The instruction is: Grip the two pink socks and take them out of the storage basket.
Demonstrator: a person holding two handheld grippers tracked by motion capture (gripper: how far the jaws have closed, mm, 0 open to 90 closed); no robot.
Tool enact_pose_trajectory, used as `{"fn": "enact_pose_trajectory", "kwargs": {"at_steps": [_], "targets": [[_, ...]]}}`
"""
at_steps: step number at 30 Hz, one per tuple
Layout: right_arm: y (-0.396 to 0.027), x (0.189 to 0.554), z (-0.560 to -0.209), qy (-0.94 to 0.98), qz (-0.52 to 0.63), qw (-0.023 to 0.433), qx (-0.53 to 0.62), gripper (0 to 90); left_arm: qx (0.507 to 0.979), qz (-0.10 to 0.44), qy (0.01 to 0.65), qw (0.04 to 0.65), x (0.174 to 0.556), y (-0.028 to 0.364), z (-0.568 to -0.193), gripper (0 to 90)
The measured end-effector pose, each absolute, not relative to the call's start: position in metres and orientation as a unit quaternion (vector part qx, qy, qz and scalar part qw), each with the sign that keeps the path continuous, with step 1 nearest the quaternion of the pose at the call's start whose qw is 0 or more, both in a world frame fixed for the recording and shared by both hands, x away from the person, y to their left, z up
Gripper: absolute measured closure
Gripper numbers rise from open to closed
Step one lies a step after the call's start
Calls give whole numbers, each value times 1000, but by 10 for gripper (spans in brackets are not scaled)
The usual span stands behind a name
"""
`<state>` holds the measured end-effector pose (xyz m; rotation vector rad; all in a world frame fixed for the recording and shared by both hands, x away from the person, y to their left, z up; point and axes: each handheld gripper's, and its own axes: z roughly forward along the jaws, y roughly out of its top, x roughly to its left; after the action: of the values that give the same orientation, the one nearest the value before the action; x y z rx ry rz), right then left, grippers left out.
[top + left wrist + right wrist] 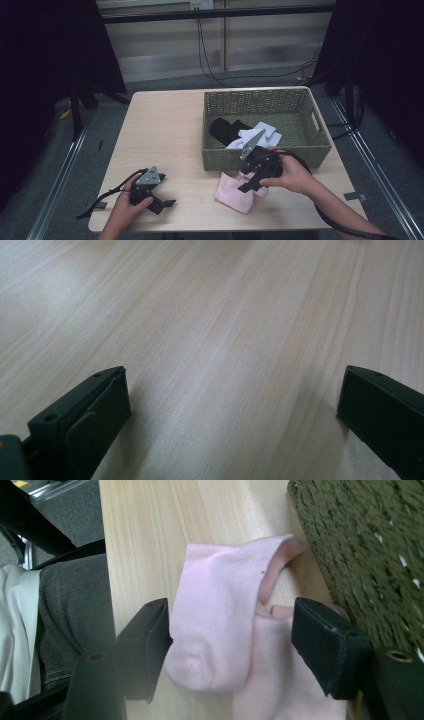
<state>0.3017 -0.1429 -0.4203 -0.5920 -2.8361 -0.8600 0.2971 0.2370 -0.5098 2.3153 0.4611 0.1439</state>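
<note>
Right gripper (230, 630) released, jaws astride pink sock (225, 625); high view adds basket (310, 150); left gripper (232, 400) released over table (210, 315).

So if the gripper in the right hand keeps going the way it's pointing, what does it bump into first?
Most likely the pink sock. The right gripper points down at it, open jaws on either side of the bunched fabric, with the table just beneath. How much gap remains is hard to judge.
</note>
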Motion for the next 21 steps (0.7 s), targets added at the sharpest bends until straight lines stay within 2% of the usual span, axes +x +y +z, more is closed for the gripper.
{"fn": "enact_pose_trajectory", "kwargs": {"at_steps": [10, 21], "targets": [[-159, 299, -421, -935, -283, 46, -210, 222, 906, 55, 181, 379, 297, 237, -510, 0], [-181, 293, -423, -930, -285, 34, -230, 190, 906, 56, 182, 378, 296, 237, -510, 0]]}}
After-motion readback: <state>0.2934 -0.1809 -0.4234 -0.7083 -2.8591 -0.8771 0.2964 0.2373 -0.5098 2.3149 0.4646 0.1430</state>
